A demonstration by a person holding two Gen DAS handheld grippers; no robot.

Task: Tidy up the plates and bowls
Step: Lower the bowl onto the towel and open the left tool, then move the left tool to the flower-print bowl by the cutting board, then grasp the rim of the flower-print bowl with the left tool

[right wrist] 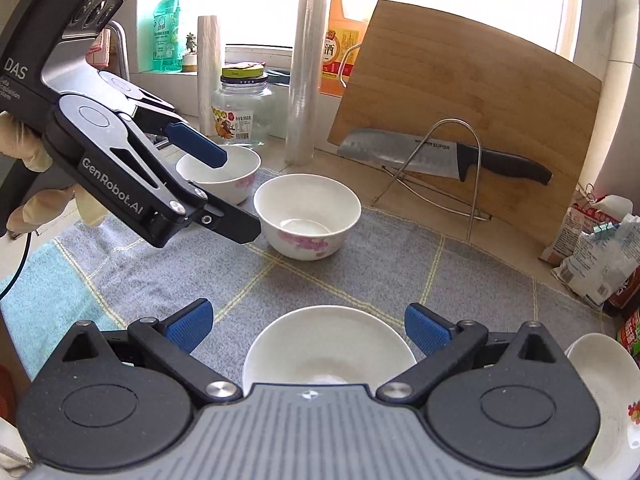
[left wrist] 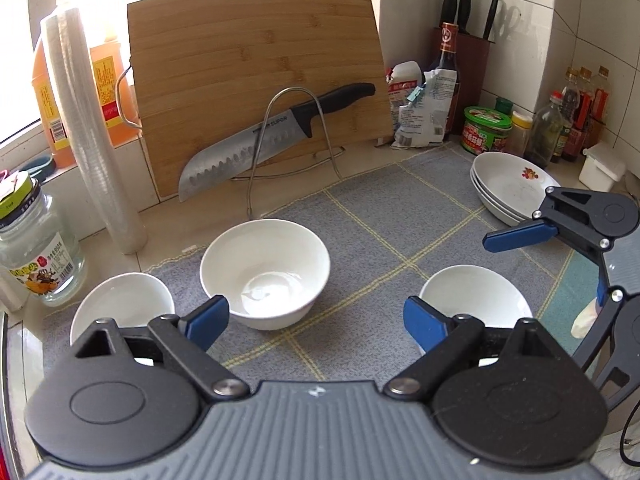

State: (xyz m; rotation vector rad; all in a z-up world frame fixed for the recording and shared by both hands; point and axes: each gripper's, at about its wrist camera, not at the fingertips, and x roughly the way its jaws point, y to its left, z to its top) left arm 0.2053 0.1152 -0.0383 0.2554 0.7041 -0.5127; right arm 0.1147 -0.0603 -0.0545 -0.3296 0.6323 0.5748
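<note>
Both the left claw (left wrist: 316,320) and right claw (right wrist: 308,326) gape empty, a white bowl (left wrist: 265,273) just ahead of the left.

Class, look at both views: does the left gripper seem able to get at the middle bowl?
Probably yes: the left gripper is open, and the middle bowl sits uncovered just ahead on the cloth.

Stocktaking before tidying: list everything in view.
bowls: three, white, on mat
plates: stacked, white, mat's right corner
mat: one, grey checked, on counter
board: one, wooden, leaning at back
knife: one, black-handled, against board
rack: one, wire, before board
jar: one, clear, left
wrap: rolls, clear, left
bottles: several, right corner
left gripper: jaws open, empty
right gripper: jaws open, above nearest bowl
</note>
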